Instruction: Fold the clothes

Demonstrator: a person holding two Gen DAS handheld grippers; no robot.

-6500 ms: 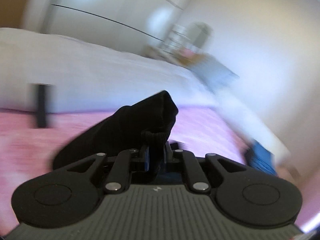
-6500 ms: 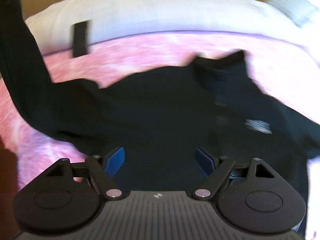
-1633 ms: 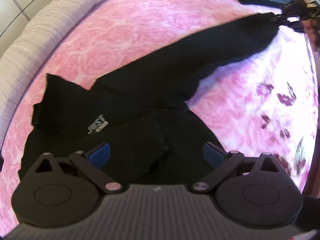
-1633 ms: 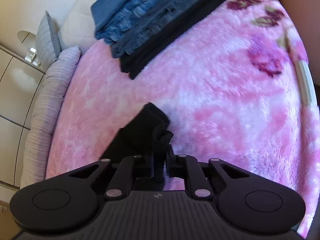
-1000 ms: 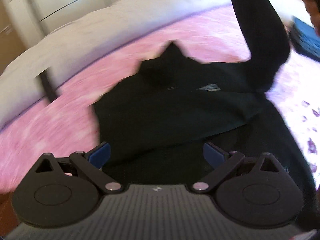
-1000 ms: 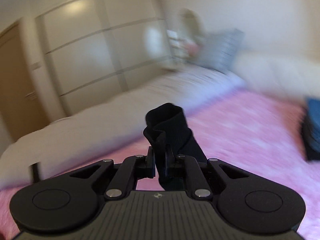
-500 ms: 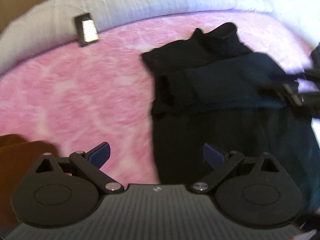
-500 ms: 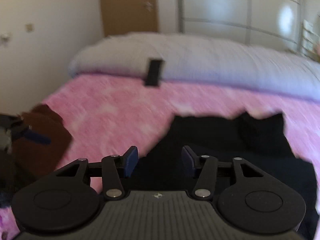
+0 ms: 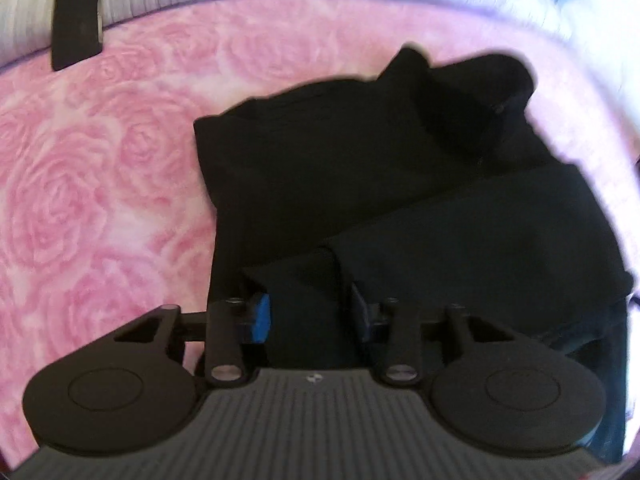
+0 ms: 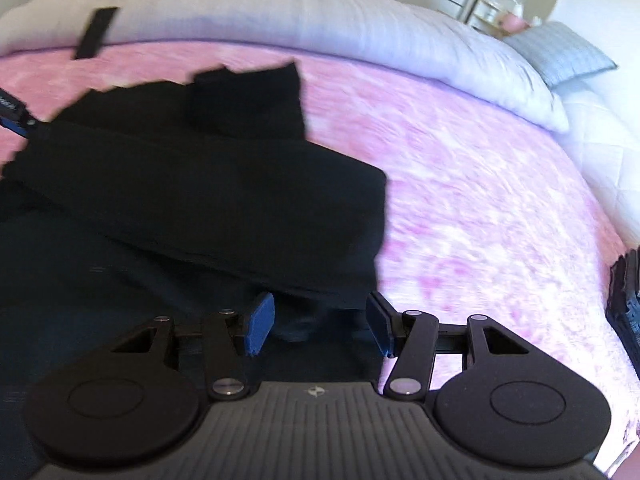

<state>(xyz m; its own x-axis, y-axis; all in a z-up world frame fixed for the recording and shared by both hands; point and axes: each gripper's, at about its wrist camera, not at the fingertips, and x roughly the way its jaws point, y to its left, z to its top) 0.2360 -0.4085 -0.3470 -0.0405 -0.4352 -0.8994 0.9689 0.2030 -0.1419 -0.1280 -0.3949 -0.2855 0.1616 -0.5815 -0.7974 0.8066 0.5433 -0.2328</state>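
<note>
A black long-sleeved top [image 9: 340, 152] lies on the pink rose blanket [image 9: 100, 200], collar toward the pillows. One sleeve [image 9: 480, 232] is folded across its body. My left gripper [image 9: 310, 316] points down on the sleeve's cuff [image 9: 304, 288]. Its jaws are closing, and the cuff fills the gap and touches both blue pads. In the right wrist view my right gripper [image 10: 320, 324] hangs open just above the top's [image 10: 200, 184] right edge, with fabric below the pads but nothing pinched. The left gripper's tip shows at that view's left edge.
A flat black device [image 9: 76, 36] rests on the long white bolster [image 10: 280, 12] at the blanket's far edge. A grey pillow [image 10: 560, 52] and a mirror stand at the back right. Folded dark jeans [image 10: 626, 296] lie at the right edge. Bare blanket [image 10: 500, 200] stretches right of the top.
My right gripper let go of the sleeve, opened and dropped to the top's right edge. The sleeve now lies across the body. My left gripper came down over the cuff and narrowed.
</note>
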